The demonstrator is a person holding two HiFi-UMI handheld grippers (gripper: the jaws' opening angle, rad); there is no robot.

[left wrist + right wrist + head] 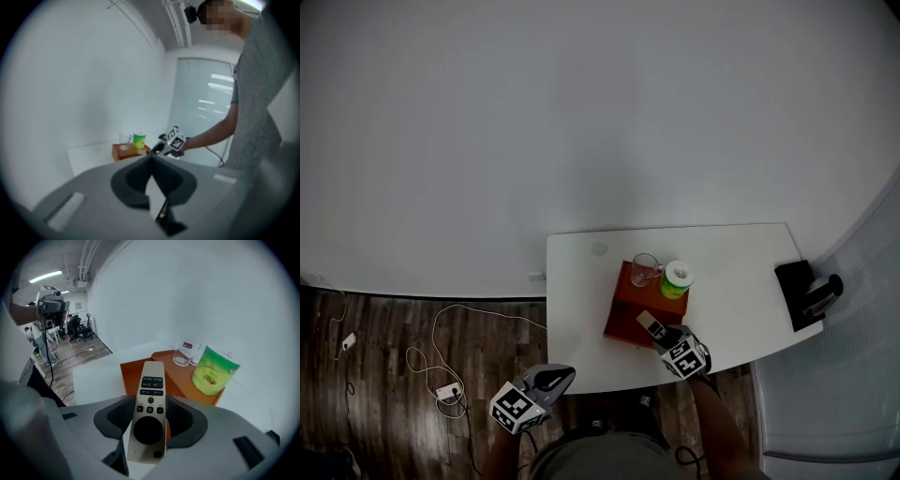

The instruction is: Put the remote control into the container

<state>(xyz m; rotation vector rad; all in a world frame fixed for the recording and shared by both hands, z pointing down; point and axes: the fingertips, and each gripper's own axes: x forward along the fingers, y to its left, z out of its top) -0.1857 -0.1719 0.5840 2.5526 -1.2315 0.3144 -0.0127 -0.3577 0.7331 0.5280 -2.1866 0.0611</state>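
- White wall fills most of the head view, with dark wood floor down at the bottom left.
- Next is a white table, pushed against the wall, with the person standing at its near edge.
- Sitting on the table is the orange container. It's a shallow, tray-like box, roughly in the middle of the tabletop.
- Left gripper hangs low over the floor, off the table's near-left corner. Its fingers are pressed together at the tips with nothing between them.
- Right gripper is over the table at the container's near-right side, and its fingers are clamped on the sides of the remote control.
- A black thing lies at the table's right edge, well away from everything else. I can't make out what it is.
- A green canister stands upright at the far-right corner of the container.
- A clear glass stands just beside it on the left, also on the container.
- The remote control is a beige one, buttons facing up. Its front end pokes out over the container's near edge. I can't tell whether it's touching the container.
- White cables and a plug are scattered on the floor to the left.
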